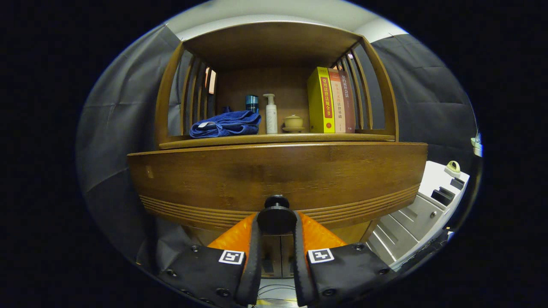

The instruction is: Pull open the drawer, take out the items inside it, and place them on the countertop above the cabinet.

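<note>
1. I am gripping the drawer's round black knob (276, 216) with my claw (276, 222); both fingers (252, 252) are pressing on its sides, so the claw is narrowed around it.
2. The drawer front (274, 179), dark brown wood with grooved lines along its lower edge, is sitting right ahead of my fingers, and I cannot tell what is lying inside it.
3. The countertop (278, 138) is running just above the drawer front, under an open wooden shelf frame.
4. On that countertop a folded blue towel (225, 124) is lying to one side, with a dark teal bottle (251, 103) behind it and a white pump bottle (271, 114) just beside it.
5. A small lidded cup on a saucer (293, 123) is standing between the pump bottle and a row of upright books (331, 100).
6. A white cabinet (421, 209) is standing well off to the side.
</note>
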Demonstrator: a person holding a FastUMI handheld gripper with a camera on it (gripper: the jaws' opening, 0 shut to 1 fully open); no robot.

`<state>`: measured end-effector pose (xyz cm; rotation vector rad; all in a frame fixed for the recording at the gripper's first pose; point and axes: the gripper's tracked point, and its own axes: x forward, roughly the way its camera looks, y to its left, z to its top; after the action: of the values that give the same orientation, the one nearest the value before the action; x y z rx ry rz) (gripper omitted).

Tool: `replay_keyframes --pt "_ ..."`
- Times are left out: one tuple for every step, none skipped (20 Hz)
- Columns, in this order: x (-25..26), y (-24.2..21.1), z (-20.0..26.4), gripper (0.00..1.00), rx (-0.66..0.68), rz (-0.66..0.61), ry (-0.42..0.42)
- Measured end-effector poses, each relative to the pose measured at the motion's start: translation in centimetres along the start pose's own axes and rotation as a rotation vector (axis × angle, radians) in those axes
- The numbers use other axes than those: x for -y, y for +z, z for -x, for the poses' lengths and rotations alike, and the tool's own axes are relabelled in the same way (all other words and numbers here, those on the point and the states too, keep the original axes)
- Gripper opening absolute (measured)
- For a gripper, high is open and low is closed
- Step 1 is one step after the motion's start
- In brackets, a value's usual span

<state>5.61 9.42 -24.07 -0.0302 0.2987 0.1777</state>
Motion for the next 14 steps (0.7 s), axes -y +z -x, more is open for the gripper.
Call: replay_keyframes --pt "0.0 -0.2 0.9 0.41 -0.007 -0.007 0.002" --pt "0.0 -0.4 1.6 0.41 -0.014 -0.01 0.005" --pt "0.0 -0.6 2.1 0.41 -0.022 -0.011 0.009" --pt "0.0 -1.0 2.8 0.41 -0.036 -0.016 0.012" --pt "0.0 -1.9 4.0 0.41 -0.052 -0.027 0.01" --pt "0.0 -1.7 4.9 0.41 -0.043 -0.038 0.005" --pt "-0.1 -2.1 5.4 0.38 -0.063 -0.049 -0.004" --pt "0.0 -2.1 5.9 0.35 -0.062 -0.059 -0.009" --pt "0.0 -2.4 6.7 0.35 -0.068 -0.059 -0.013" --pt "0.0 -2.4 6.9 0.35 -0.071 -0.054 -0.013" --pt "0.0 -2.6 7.4 0.35 -0.082 -0.05 -0.013" --pt "0.0 -2.9 8.0 0.35 -0.088 -0.049 -0.014" --pt "0.0 -3.2 8.8 0.35 -0.091 -0.044 -0.016" --pt "0.0 -3.4 9.3 0.35 -0.097 -0.041 -0.016"
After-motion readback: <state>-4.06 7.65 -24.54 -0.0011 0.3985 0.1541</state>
